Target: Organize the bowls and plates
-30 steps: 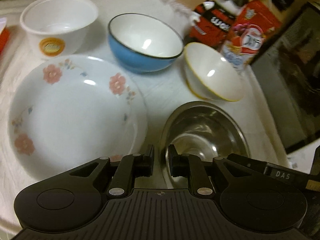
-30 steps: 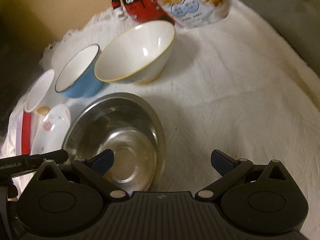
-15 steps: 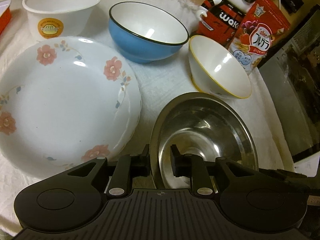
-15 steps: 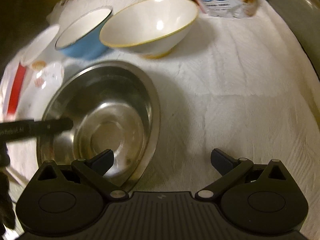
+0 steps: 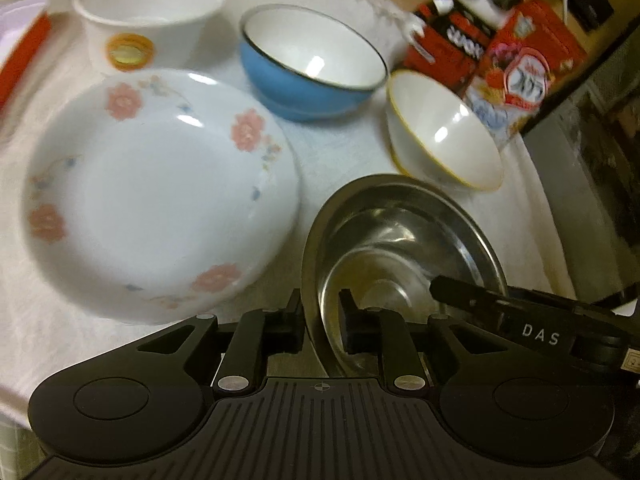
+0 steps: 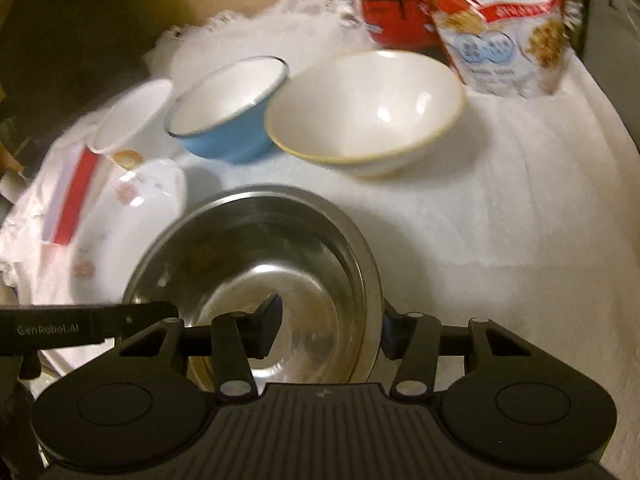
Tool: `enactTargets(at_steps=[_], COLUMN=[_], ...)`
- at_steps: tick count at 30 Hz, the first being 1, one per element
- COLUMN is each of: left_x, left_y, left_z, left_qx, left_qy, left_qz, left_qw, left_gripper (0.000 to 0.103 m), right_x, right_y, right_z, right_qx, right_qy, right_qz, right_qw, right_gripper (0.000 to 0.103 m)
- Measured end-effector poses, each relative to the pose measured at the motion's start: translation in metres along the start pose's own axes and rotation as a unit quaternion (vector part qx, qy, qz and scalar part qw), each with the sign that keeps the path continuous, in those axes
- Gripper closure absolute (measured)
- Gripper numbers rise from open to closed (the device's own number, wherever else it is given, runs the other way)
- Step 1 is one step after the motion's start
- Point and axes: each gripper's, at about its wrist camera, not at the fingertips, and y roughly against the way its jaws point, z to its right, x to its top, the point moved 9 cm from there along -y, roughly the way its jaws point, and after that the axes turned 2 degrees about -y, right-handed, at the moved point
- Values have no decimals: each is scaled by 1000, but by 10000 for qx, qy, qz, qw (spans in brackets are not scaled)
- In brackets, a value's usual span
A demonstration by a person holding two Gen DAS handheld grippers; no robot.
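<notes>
left wrist: my left gripper (image 5: pixel 320 322) pinches the near rim of the steel bowl (image 5: pixel 404 256), one finger inside, one outside. the flowered plate (image 5: pixel 160 192) sits just left of the steel bowl, the blue bowl (image 5: pixel 312 64) and cream bowl (image 5: pixel 444 132) behind it.

right wrist: my right gripper (image 6: pixel 330 326) straddles the steel bowl's (image 6: pixel 256 264) right rim, closed on it i think. the cream bowl (image 6: pixel 364 108) lies behind the steel bowl, the cereal bag (image 6: pixel 504 24) further back on the white cloth (image 6: pixel 520 220).

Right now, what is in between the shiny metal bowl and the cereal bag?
The white bowl with the yellow rim sits between the metal bowl and the cereal bag; the right wrist view shows it best.
</notes>
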Motion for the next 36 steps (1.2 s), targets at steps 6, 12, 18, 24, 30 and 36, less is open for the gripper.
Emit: enactTargets(at_steps=[6,12,18,24,30,36], left_x=[27,45,55,56,63,59], left_y=[50,64,61,52,53,30], left_z=[-26,-80,-123,-143,-159,-172], left_qx=[111,769,1102,1543,1559,936], left_qy=[158,468,610,325,222,724], left_qz=[766,1015,981,869,866,380], left_qw=[9969,9907,9872,9837,9837,9922], left_gripper=[83,78,79,79,67,70], right_x=[30,48,46,37,47,50], right_y=[5,-19,-54,-73,-67,-80], right_z=[-47,-117,-150,-163,-159,-133], right_qx=[545,794,826,763,351,136], right_qy=[286,874,1204,1436,1695,1173], right_qz=[354,511,171,14,543,415], right_qw=[9975,9917,9891,9867,9834,9921], right_gripper=[53,52,52,52,52,50])
